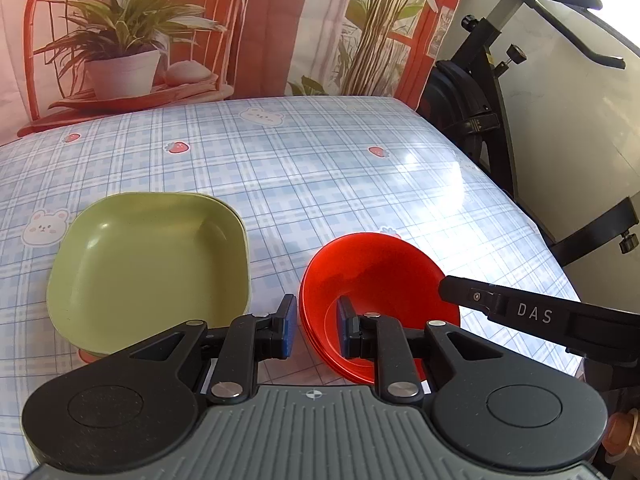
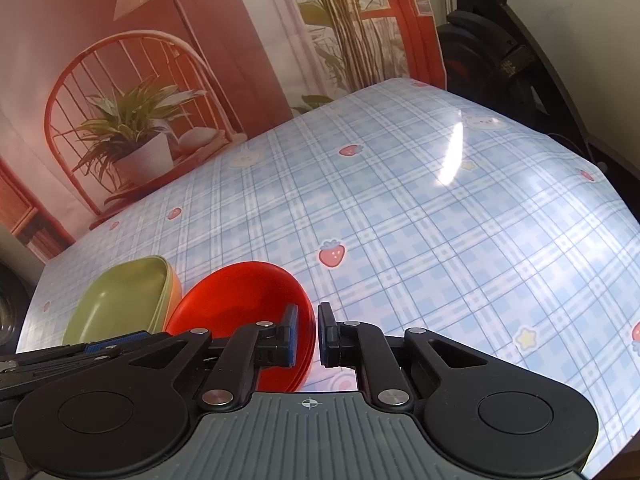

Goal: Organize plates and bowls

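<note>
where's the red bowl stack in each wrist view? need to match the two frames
Left wrist: red bowl stack sits lower centre-right, its near rim between the left gripper's pads.
Right wrist: red bowl stack sits lower centre-left, its right rim between the right gripper's pads.
Shared landmark: the green square plates, left of the bowls in both.

red bowls point(image 1: 372, 276): round, nested stack, upright | green plates point(image 1: 148, 264): square, stacked, just left of bowls
</note>
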Demonstrator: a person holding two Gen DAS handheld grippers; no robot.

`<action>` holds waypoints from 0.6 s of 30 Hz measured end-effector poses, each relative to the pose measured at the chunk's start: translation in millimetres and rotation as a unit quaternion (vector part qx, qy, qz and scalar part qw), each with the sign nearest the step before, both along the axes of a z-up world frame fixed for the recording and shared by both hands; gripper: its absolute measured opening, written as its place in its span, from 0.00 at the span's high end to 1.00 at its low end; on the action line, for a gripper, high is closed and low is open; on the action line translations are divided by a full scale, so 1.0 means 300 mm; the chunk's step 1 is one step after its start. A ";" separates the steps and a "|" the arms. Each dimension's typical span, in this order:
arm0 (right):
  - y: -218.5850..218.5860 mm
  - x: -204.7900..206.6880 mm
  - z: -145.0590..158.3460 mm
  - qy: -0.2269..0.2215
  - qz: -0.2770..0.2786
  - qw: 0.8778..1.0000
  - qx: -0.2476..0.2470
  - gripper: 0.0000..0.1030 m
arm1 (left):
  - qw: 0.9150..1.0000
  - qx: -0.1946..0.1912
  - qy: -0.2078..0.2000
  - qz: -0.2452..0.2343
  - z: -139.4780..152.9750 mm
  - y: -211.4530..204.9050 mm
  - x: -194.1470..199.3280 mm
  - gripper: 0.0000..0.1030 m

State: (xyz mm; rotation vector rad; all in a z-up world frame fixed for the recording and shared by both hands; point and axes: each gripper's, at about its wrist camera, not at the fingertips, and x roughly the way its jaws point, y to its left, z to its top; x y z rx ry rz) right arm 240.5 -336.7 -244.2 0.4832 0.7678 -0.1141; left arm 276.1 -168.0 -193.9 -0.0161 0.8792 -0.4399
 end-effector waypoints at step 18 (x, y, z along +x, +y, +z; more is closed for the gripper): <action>0.027 0.051 -0.112 0.046 0.010 0.999 0.024 0.88 | 0.998 -0.024 0.057 -0.017 -0.124 -0.021 0.069 0.77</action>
